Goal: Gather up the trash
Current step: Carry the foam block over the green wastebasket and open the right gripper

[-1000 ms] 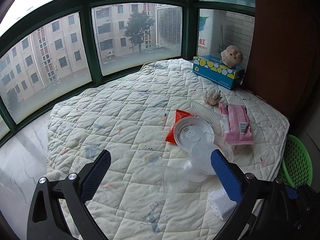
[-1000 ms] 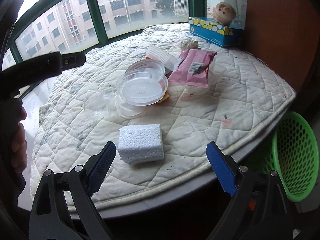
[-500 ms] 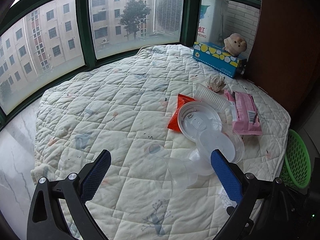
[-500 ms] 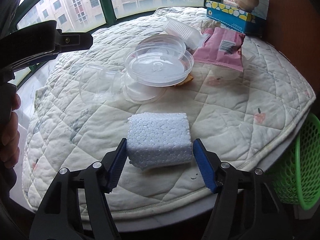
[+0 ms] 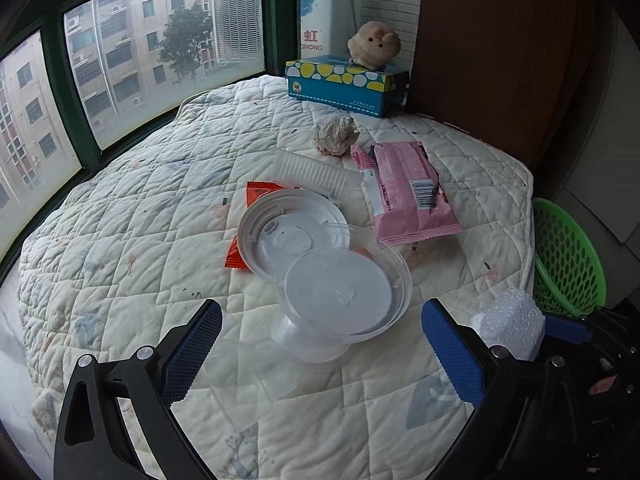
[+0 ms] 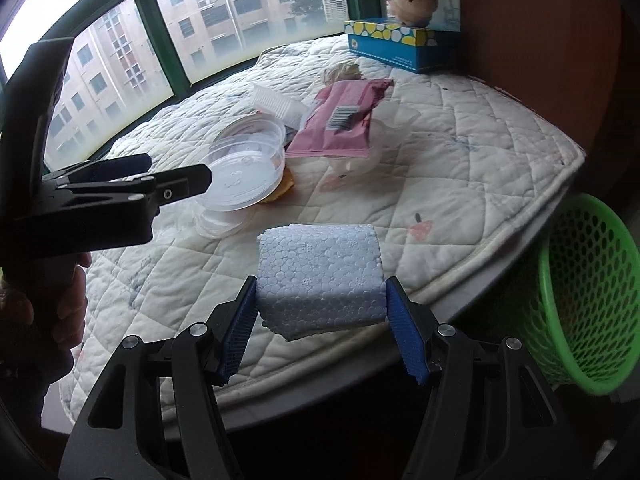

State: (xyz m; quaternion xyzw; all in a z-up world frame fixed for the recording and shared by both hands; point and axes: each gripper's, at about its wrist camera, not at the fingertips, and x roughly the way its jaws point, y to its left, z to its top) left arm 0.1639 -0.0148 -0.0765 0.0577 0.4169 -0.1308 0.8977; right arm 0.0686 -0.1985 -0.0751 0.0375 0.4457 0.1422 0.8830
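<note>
Foam block (image 6: 318, 276) clamped between blue pads of right tool (image 6: 320, 332), lifted clear of quilted table (image 6: 460, 184) near its front edge. Right view alone shows grip; left view shows only block corner (image 5: 510, 326) at far right of left tool (image 5: 320, 344). Left tool wide, holding nothing; clear plastic lids (image 5: 340, 292) lie just ahead between its fingers. Green basket (image 6: 580, 300) right of right tool, below table edge. Pink wrapper (image 5: 412, 192) farther ahead.

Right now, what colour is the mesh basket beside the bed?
Bright green plastic mesh basket, clearest in the right wrist view.
</note>
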